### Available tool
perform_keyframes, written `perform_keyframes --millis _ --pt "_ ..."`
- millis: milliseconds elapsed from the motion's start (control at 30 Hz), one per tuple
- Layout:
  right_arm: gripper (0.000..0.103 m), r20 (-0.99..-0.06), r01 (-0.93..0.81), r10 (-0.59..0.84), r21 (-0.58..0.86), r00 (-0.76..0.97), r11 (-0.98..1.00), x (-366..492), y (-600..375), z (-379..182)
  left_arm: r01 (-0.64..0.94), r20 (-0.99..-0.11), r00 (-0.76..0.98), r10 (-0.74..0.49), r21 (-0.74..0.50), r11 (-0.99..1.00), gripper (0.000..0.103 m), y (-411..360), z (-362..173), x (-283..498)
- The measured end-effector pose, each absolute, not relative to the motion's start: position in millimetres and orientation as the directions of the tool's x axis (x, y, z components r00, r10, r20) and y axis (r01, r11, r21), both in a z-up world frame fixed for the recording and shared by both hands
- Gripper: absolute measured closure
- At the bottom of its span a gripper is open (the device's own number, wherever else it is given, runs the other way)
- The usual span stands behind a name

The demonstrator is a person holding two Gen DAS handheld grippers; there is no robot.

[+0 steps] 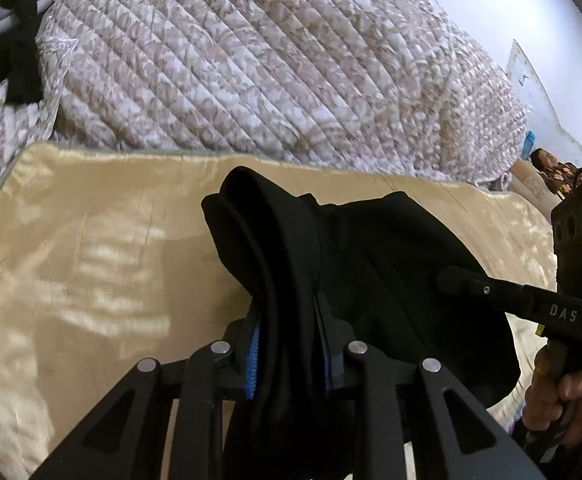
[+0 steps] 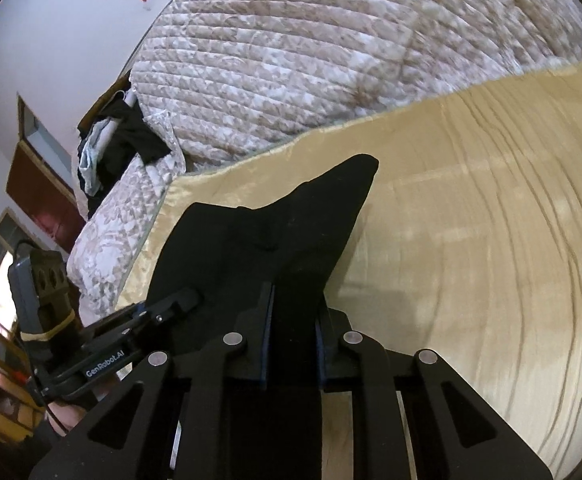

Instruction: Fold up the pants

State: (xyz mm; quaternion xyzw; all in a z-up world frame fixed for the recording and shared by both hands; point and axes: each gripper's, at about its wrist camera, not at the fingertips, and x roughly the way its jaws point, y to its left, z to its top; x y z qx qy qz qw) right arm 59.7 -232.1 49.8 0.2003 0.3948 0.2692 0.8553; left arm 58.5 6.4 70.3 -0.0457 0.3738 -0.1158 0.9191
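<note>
The black pants [image 1: 371,264] hang bunched above the golden satin sheet [image 1: 91,264]. My left gripper [image 1: 287,320] is shut on a thick fold of the pants, which drapes down between its fingers. My right gripper [image 2: 293,316] is shut on another edge of the pants [image 2: 259,248], with a black corner sticking up ahead of it. Each gripper shows in the other's view: the right one [image 1: 463,280] pinches the cloth at the right, the left one [image 2: 183,300] at the left. The lower part of the pants is hidden under the grippers.
A quilted beige-and-white blanket [image 1: 251,60] lies heaped behind the sheet, also in the right wrist view [image 2: 331,52]. Dark clothes [image 2: 127,136] hang at the bed's far end. A white wall [image 1: 531,8] and boxes [image 1: 531,184] stand at the right.
</note>
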Motion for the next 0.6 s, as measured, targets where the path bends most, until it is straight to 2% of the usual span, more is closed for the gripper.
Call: perform_keyframes --millis 233,267,300,367,433,600 --pt "0.087 -0.573 -0.314 0.623 0.549 0.532 0.774 128 -216 41 0.149 -0.696 0.683 -0.221 -0.163 0.975 0.075 27 45 118" --pt "0.086 -0.579 -0.314 0.624 0.55 0.524 0.774 134 -216 36 0.126 -0.723 0.658 -0.21 -0.169 0.978 0.072 32 33 125" --pt "0.085 -0.601 -0.295 0.617 0.552 0.508 0.78 143 -215 26 0.1 -0.744 0.639 -0.196 -0.173 0.98 0.063 36 23 128" --pt "0.081 -0.665 -0.234 0.567 0.526 0.485 0.817 152 -216 5 0.08 -0.737 0.647 -0.194 -0.187 0.979 0.058 43 19 125" --pt "0.069 -0.688 -0.218 0.529 0.491 0.497 0.843 148 -219 0 0.061 -0.733 0.66 -0.165 -0.167 0.984 0.058 45 25 119" --pt "0.069 -0.689 -0.236 0.414 0.342 0.596 0.909 121 -221 30 0.01 -0.704 0.706 -0.078 -0.1 0.995 0.059 48 44 90"
